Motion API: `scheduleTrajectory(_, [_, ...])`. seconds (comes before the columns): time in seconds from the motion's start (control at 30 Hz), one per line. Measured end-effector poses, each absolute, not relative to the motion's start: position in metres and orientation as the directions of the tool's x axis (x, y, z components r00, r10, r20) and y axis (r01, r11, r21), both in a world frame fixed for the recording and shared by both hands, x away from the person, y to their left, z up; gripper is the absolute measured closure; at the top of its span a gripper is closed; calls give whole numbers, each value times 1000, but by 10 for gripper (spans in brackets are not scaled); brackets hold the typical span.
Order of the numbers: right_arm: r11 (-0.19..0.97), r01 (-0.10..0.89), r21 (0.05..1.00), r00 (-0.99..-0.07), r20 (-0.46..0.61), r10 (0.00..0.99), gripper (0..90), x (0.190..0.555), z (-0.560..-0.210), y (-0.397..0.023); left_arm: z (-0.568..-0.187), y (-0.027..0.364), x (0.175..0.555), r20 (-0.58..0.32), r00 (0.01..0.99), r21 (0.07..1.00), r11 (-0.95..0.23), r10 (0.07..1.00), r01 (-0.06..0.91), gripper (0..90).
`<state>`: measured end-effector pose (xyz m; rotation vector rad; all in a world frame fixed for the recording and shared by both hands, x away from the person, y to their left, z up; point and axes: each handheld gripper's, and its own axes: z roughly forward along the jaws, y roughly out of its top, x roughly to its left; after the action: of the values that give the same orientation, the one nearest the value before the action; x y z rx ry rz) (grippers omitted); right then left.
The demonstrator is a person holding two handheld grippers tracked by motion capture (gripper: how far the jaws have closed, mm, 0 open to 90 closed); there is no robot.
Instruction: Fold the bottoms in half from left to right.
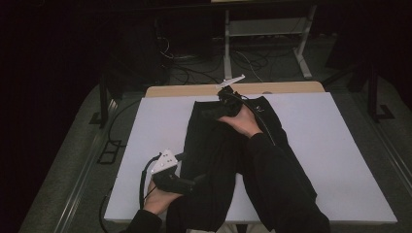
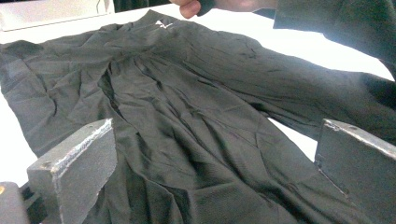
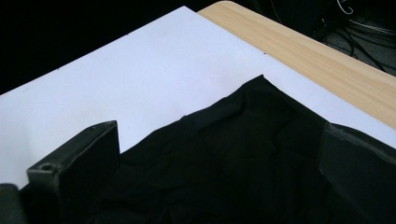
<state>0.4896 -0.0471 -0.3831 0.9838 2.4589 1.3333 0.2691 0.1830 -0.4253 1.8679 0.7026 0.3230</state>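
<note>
Lying spread across a white board (image 1: 330, 160) on a wood-edged table (image 1: 194, 90), a pair of black trousers (image 1: 214, 145) is worked from both ends by two hand-held grippers. The left gripper (image 1: 197, 183) is held low at the near end of the board, its jaws spread wide over the rumpled cloth, with nothing pinched between them; in the left gripper view the trousers (image 2: 187, 107) are seen running away from the jaws toward a small white logo (image 2: 163, 24) near the waistband. The left hand (image 1: 160, 200) is wrapped around the handle, and a grey plate (image 1: 164, 161) is carried on top. The right gripper (image 1: 216, 112) is held at the far end, over the waistband, by the right hand (image 1: 243, 121), whose dark sleeve (image 1: 277, 189) is laid across the garment. In the right gripper view its jaws are also parted, set over a far corner of the trousers (image 3: 252, 154), with white board (image 3: 140, 74) and the table's pale wooden edge (image 3: 317, 60) seen beyond. Cables (image 1: 243, 60) are scattered on the dim floor behind the table.
</note>
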Motion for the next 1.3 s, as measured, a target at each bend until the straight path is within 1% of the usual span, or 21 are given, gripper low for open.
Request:
scheduleTrajectory(0.3, [373,473,798,-757,152,635,0,497,-387,-38,-425,183,269,-102,788,911,-261,607,318,0])
scheduleTrajectory(0.63, [355,482,801,-725,137,675,0,510,-394,-29,-425,185,269,-105,783,914,-251,613,318,0])
scheduleTrajectory(1.1, [347,483,804,-716,134,685,0,524,-401,-12,-425,186,270,-102,784,914,-253,613,317,0])
scheduleTrajectory(1.3, [343,503,793,-708,152,690,0,532,-410,-1,-425,187,270,-101,783,915,-252,614,316,0])
